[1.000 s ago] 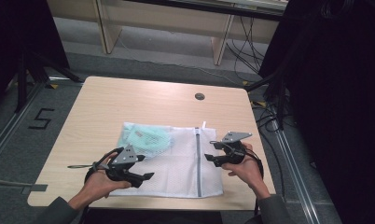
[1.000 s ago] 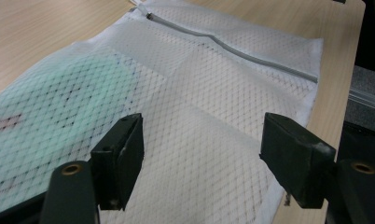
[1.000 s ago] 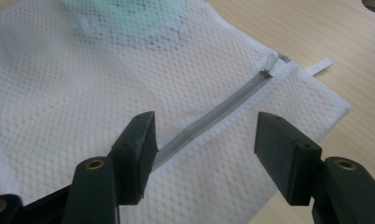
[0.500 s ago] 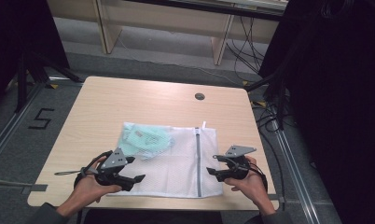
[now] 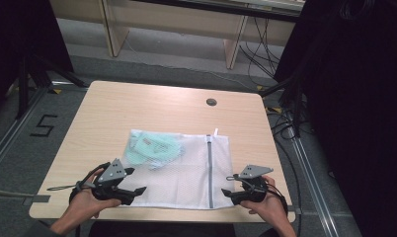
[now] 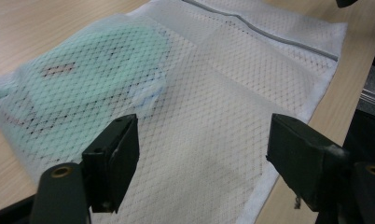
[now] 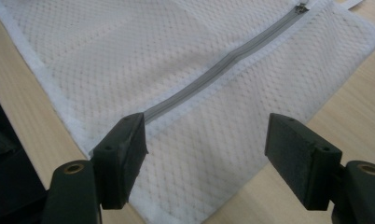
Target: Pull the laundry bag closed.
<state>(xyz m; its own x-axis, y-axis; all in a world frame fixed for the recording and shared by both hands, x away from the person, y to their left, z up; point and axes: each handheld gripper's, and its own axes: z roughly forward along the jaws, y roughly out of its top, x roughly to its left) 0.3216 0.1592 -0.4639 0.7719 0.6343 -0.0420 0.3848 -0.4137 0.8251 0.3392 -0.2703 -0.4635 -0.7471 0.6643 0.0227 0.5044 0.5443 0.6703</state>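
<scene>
where the table (image 5: 137, 106) meets its near edge, a white mesh bag (image 5: 186, 173) lies flat, filling the near middle and running close to that edge. zipper (image 5: 209, 170) is grey, runs near-to-far along the bag's right part, with a small white tab sticking out at the far end. green cloth (image 5: 149, 148) sits inside the bag at its far-left corner, seen through the mesh.

left gripper (image 5: 133, 183) is at the bag's near-left corner, held in the left hand (image 5: 90, 200). jaws spread wide, nothing between them. in the left gripper view the jaws frame bare mesh (image 6: 213, 121), with the cloth (image 6: 87, 79) just beyond the left jaw and the zipper (image 6: 265, 32) far off toward the bag's other side. can't tell if the jaw tips touch the mesh or hang just over it.

right gripper (image 5: 230, 193) is at the bag's near-right corner, in the right hand (image 5: 270, 207). jaws also wide apart, gripping nothing. in the right gripper view the zipper (image 7: 223, 65) runs diagonally up from just above the left jaw; bag (image 7: 185, 93) edge hem and bare table (image 7: 31, 116) show on both sides. contact with the mesh unclear here too.

small dark round fitting (image 5: 211, 102) sits in the tabletop near the far edge, well apart from the bag.
</scene>
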